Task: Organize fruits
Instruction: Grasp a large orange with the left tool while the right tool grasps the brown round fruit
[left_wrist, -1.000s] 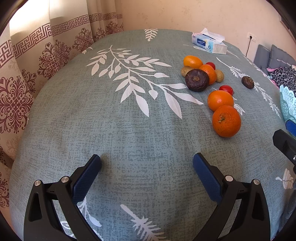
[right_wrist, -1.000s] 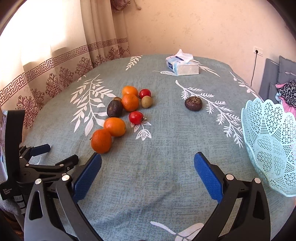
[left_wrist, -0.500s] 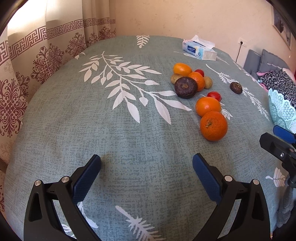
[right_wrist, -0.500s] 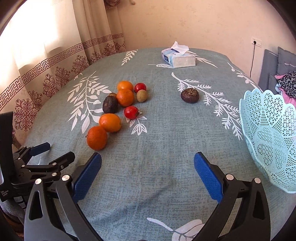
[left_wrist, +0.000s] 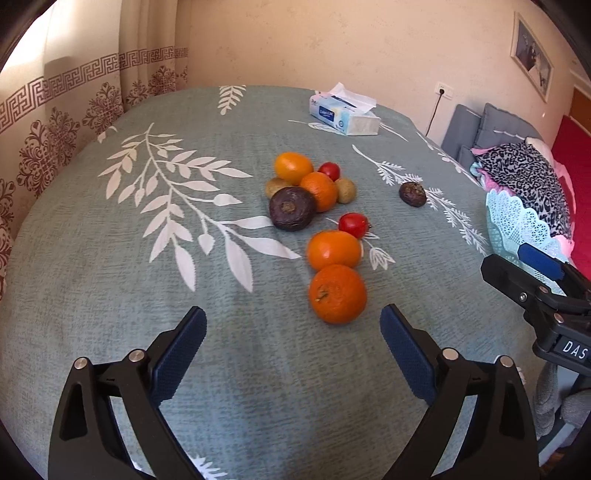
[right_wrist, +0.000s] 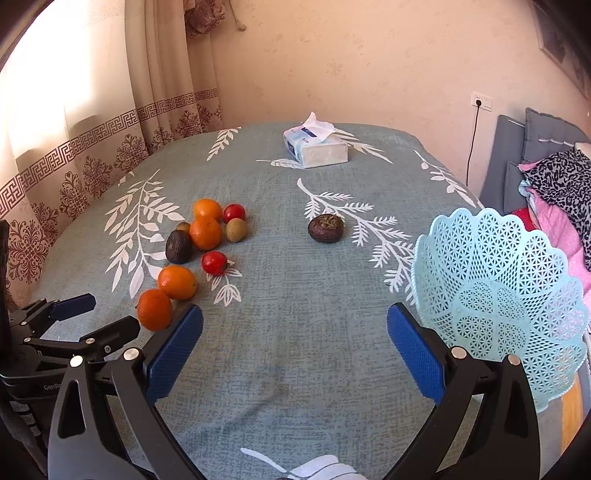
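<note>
the left gripper (left_wrist: 293, 343) is hovering just short of the nearest orange (left_wrist: 337, 293), its jaws gaping wide with nothing between them, though they have just been closing in a little; likely it is lining up on that orange as the first fruit to lift. the right gripper (right_wrist: 295, 343) is waiting with jaws spread wide and empty too, held close beside the pale blue lattice basket (right_wrist: 498, 306), perhaps so it can steady it.

taking the nearest orange as the landmark: a second orange (left_wrist: 333, 249) is touching it just beyond, a small red fruit (left_wrist: 353, 224) is sitting just past that, and a tight cluster around a dark round fruit (left_wrist: 292, 208) is lying farther on. a lone dark fruit (right_wrist: 325, 228) is resting well apart, toward the basket side, and a tissue box (left_wrist: 344, 115) is standing at the far end of the green leaf-print cloth (left_wrist: 110, 277).

the basket is holding nothing; every fruit is lying on the cloth.
</note>
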